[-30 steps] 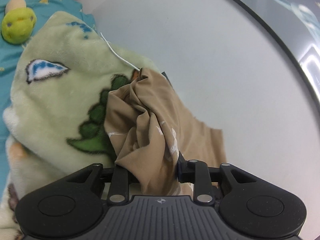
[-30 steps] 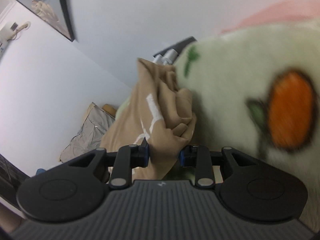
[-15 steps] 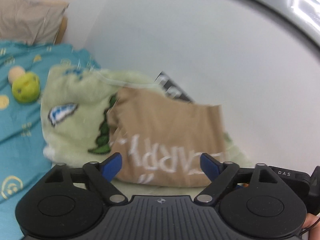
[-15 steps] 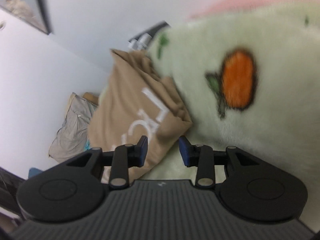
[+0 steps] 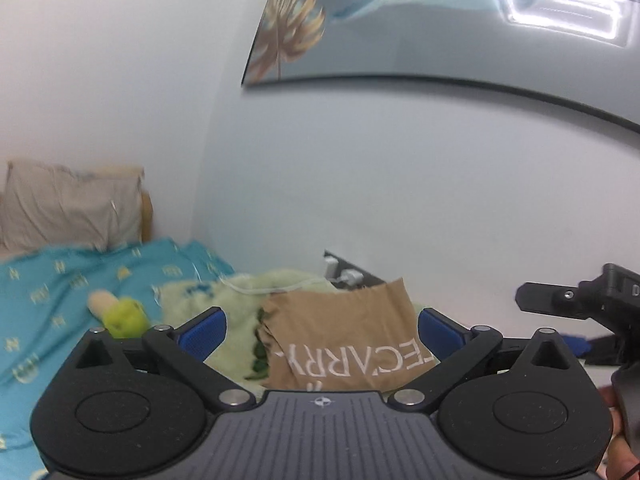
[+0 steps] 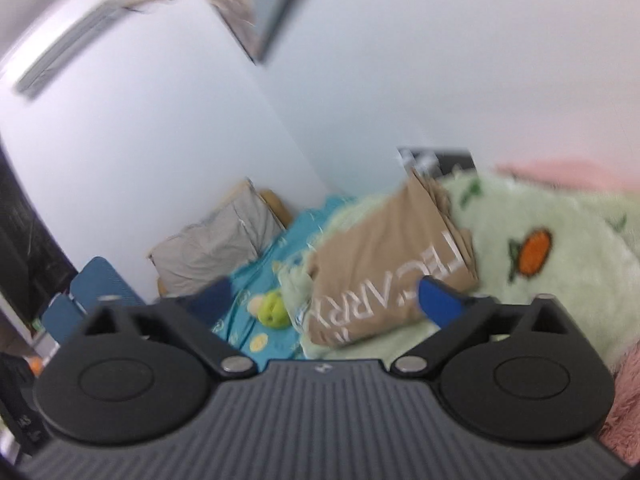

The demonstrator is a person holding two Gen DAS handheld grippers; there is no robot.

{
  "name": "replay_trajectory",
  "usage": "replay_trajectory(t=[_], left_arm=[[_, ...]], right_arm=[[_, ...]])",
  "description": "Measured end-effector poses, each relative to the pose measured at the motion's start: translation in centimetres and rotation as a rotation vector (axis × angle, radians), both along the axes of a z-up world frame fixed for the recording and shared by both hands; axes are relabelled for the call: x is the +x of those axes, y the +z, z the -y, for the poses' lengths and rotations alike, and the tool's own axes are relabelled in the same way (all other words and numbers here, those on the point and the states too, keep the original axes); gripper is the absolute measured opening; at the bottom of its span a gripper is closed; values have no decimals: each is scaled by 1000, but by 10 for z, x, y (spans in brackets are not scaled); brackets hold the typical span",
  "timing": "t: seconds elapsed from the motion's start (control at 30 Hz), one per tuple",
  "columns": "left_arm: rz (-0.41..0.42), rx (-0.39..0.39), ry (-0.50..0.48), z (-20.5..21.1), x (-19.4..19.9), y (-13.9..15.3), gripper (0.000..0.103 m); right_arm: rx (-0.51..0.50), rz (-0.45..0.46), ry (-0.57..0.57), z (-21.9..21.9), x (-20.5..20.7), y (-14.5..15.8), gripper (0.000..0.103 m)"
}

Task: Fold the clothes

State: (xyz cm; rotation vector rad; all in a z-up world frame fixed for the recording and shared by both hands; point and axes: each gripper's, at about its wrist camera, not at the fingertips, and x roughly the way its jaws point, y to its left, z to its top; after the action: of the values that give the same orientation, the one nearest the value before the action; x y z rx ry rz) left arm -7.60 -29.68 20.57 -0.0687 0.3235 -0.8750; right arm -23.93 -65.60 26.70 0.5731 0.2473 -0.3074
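1. The left gripper [image 5: 320, 330] has its blue-padded fingers spread wide and grips nothing; it is clear of the cloth.
2. The right gripper [image 6: 328, 300] is likewise spread wide and empty, though its view is blurred.
3. The tan garment [image 5: 344, 342], folded into a compact rectangle with white lettering on its top face, lies flat on the pale green fleece blanket [image 5: 236, 312], beyond both sets of fingers and touching neither.
4. In the right wrist view the tan garment [image 6: 384, 264] sits towards the left part of the fleece blanket [image 6: 552, 280], with an orange carrot print [image 6: 534, 254] on the blanket to its right.
5. Left of the blanket, a yellow-green plush toy [image 5: 120, 316] rests on the teal bedsheet [image 5: 60, 300].
6. A grey pillow [image 5: 72, 210] leans against the far left corner.
7. A framed picture [image 5: 440, 28] hangs on the far wall above the garment.
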Motion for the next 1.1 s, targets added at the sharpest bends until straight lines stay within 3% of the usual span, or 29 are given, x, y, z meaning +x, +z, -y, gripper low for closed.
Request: replay_trajectory(t=[0.27,0.5,0.87,1.1], left_arm=[[123,-28,2,-46,-47,3,103],[194,-16,17,-63,-66,-10,103],[154,-33,35,-70,-57,-38,103],[175,-12,46,-70,-61,-41,103]], right_arm=[[-298,59,-40,-66,-24,2,103],[-450,85,-95,-95,-28,-13,103],[-495,71,-92,-107,-17,-30,103],[-508,65,-98,-109,-13,-38,103]])
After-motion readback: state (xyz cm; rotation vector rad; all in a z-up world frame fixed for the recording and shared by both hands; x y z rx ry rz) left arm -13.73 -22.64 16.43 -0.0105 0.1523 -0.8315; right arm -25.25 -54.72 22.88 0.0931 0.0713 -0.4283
